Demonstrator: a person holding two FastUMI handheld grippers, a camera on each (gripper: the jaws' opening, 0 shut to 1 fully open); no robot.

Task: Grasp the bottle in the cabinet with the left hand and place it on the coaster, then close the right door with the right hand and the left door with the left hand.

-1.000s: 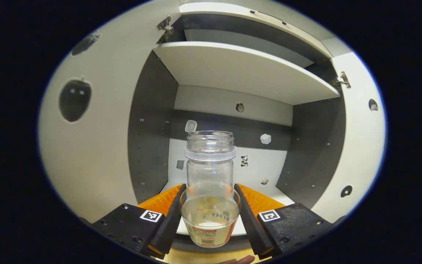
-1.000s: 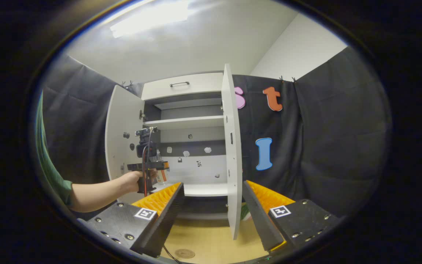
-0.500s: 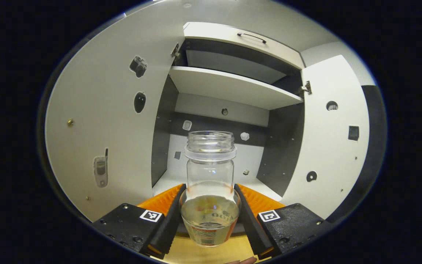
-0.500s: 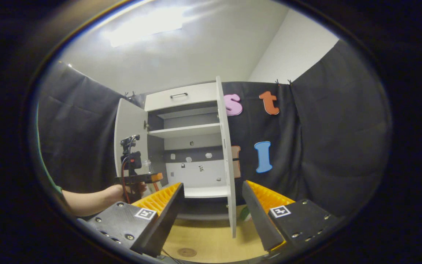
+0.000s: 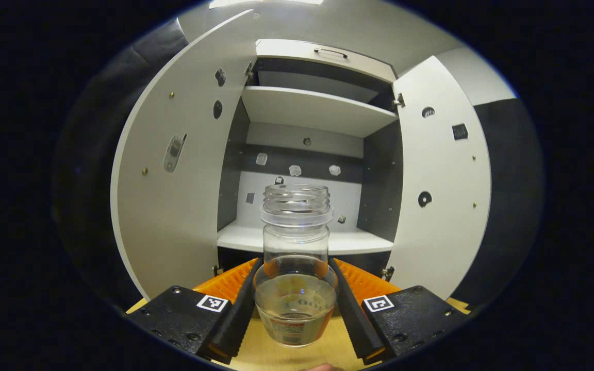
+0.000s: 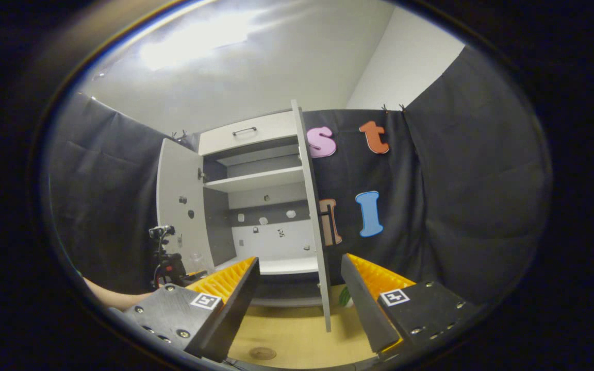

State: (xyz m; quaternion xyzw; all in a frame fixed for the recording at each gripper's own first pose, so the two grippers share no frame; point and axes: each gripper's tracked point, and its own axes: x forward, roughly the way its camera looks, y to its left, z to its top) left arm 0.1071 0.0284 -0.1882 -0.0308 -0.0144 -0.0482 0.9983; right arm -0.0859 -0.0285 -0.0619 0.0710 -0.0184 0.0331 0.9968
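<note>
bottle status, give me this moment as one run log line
left tongs: shut on clear bottle, outside cabinet | right tongs: open, idle | both doors open | coaster: bare

L gripper [image 5: 295,288] clamped on bottle [image 5: 295,257], R gripper [image 6: 299,288] fingers apart

bottle [image 5: 295,268] label, print too blurred to read

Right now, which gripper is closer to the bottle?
Left. The left gripper has both fingers clamped on the bottle, out in front of the cabinet. The right gripper hangs open, apart from it.
</note>
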